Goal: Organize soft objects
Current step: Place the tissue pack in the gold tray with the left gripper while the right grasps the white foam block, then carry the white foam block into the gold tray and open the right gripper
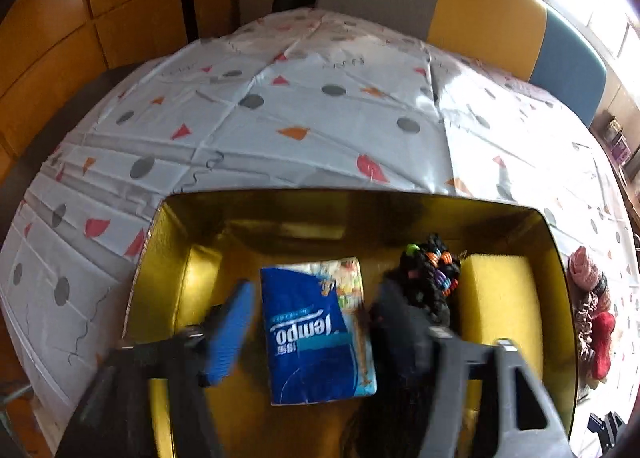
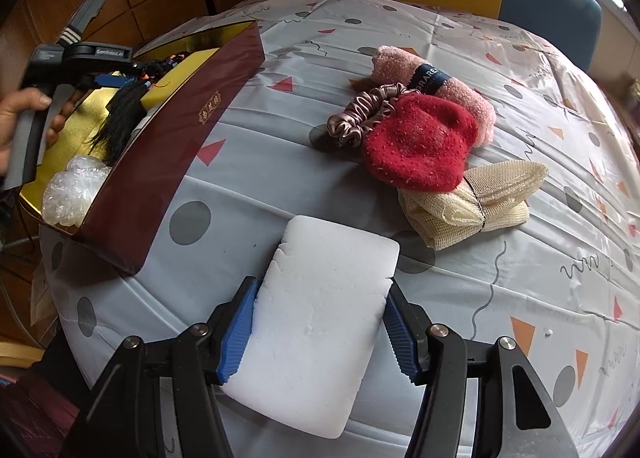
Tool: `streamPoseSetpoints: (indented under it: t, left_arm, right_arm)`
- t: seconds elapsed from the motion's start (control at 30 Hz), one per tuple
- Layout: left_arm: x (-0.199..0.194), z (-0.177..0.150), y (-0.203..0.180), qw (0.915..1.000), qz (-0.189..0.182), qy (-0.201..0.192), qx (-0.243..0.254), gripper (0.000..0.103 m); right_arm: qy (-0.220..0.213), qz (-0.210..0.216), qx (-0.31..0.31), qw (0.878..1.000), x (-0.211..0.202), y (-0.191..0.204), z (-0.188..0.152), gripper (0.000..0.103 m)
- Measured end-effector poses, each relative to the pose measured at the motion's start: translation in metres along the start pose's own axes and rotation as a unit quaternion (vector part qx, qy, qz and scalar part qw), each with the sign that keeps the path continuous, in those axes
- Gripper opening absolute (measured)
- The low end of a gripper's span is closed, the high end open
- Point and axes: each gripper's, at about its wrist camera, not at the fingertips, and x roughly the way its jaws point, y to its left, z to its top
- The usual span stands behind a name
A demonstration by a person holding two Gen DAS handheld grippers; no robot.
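My left gripper hangs open over the gold-lined box. A blue Tempo tissue pack lies on the box floor between its fingers. A black braided piece with coloured bands and a yellow sponge lie to the right in the box. My right gripper is shut on a white sponge over the tablecloth. A red knit piece, a pink rolled towel, a satin scrunchie and a beige mesh cloth lie beyond it.
The box's maroon outer wall stands left of the white sponge. Clear plastic wrap sits in the box's near corner. The left gripper and a hand show over the box. Chairs stand at the table's far edge.
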Motion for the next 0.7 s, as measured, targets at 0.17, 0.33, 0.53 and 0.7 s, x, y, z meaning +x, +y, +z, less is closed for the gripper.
streamPoseSetpoints:
  t: [0.17,0.33,0.53,0.7]
  left_arm:
    - [-0.037,-0.012,0.01,0.9987,0.003,-0.043,-0.026,0.084]
    - [-0.081,-0.052,0.002,0.9977,-0.015,-0.064,-0.019,0.083]
    - [-0.109,-0.108,-0.016,0.9958,-0.071,-0.056,-0.014,0.083]
    - [-0.122,-0.14,-0.032,0.9955,-0.076,-0.055,0.014,0.083]
  right_arm:
    - [-0.002,-0.001,-0.002,1.0,0.001,0.0,0.0,0.061]
    - [-0.002,0.006,0.005,1.0,0.001,-0.002,0.001,0.062]
    - [-0.001,0.052,0.054,0.997,0.0,-0.019,0.003,0.062]
    - [0.001,0.036,0.038,0.999,0.001,-0.011,0.004,0.062]
